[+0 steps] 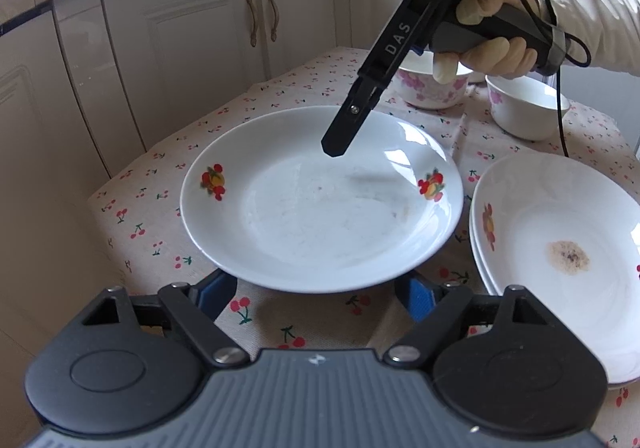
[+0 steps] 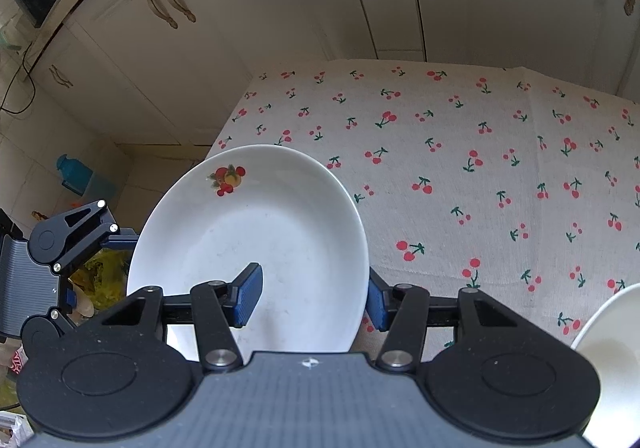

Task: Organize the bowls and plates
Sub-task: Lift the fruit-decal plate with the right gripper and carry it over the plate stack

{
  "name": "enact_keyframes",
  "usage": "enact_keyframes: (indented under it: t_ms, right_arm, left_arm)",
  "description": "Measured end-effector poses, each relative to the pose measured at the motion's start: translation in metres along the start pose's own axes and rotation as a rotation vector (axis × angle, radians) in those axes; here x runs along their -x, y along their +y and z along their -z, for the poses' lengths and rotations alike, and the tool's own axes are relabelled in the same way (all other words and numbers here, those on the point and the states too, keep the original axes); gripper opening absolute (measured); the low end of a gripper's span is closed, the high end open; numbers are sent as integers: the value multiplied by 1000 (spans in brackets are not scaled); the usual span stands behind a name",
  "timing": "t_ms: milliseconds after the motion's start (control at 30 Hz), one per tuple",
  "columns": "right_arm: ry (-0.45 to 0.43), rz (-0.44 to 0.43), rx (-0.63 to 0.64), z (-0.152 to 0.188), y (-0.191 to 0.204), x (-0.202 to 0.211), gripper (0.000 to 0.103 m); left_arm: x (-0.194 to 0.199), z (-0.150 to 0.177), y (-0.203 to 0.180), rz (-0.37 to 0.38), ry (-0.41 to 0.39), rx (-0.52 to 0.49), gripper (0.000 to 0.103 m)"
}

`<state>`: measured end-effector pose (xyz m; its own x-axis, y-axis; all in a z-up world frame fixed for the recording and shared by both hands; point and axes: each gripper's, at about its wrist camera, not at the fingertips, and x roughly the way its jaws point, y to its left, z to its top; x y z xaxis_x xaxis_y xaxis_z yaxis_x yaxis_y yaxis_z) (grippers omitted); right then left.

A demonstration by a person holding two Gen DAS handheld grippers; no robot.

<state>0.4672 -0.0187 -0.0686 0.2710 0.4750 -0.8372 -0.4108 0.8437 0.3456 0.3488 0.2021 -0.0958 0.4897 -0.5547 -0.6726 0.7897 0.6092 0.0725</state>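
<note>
Left wrist: my left gripper [image 1: 316,296] straddles the near rim of the plate [image 1: 320,200], fingers apart, contact unclear. Stack of plates [image 1: 560,248] sits just right; two bowls [image 1: 528,108] behind remain unstacked. Right wrist: my right gripper [image 2: 312,296] clamps the plate's [image 2: 256,240] far rim, lifted off the tablecloth [image 2: 460,168]. I judge it early-mid task.

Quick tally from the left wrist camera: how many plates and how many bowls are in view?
Plates: 3, the middle plate plus a stack showing 2 rims
Bowls: 2
Total: 5
</note>
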Motion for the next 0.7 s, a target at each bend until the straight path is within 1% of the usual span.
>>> enact_keyframes:
  t_ms: [467, 700]
  right_arm:
    - [-25, -12, 22, 3, 6, 13, 60]
    - [-35, -21, 24, 10, 9, 30, 60]
  left_arm:
    - [16, -9, -5, -16, -11, -14, 86]
    - [29, -18, -16, -21, -19, -23, 86]
